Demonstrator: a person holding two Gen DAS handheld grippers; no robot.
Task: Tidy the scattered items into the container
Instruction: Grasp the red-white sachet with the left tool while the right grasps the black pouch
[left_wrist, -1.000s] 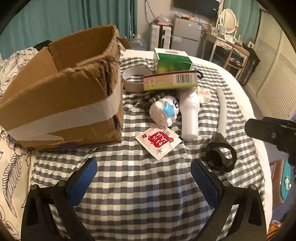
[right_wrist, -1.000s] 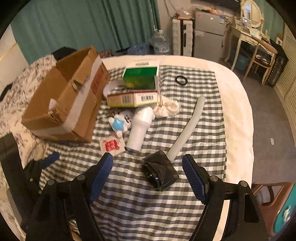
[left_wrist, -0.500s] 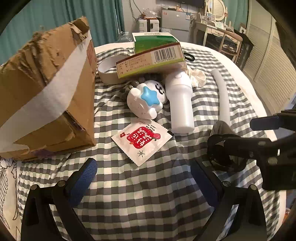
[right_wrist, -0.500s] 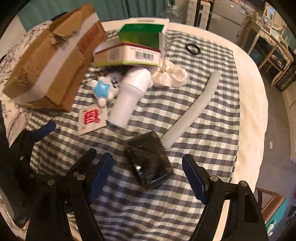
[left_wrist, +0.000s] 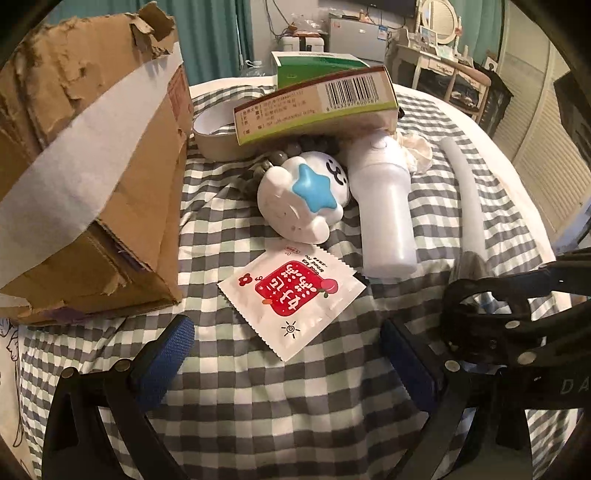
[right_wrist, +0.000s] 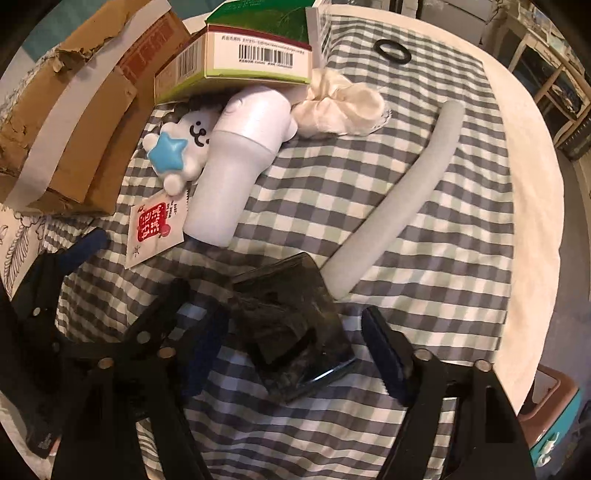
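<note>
A torn cardboard box (left_wrist: 85, 177) stands at the left on the checked cloth; it also shows in the right wrist view (right_wrist: 70, 122). My left gripper (left_wrist: 288, 363) is open just in front of a red and white sachet (left_wrist: 291, 291). Behind the sachet lie a white toy with a blue star (left_wrist: 303, 199) and a white bottle (left_wrist: 384, 214). My right gripper (right_wrist: 295, 354) is open with its jaws on either side of a black square case (right_wrist: 291, 328). A grey tube (right_wrist: 402, 199) touches the case's far corner.
Two cartons (left_wrist: 317, 103) are stacked behind the toy, over a tape roll (left_wrist: 210, 136). A cream scrunchie (right_wrist: 340, 107) and a black ring (right_wrist: 392, 51) lie further back. The bed's edge drops off at the right; furniture stands beyond.
Both grippers have moved forward and down. The left one has closed in on the sachet. The right one now straddles the black case.
</note>
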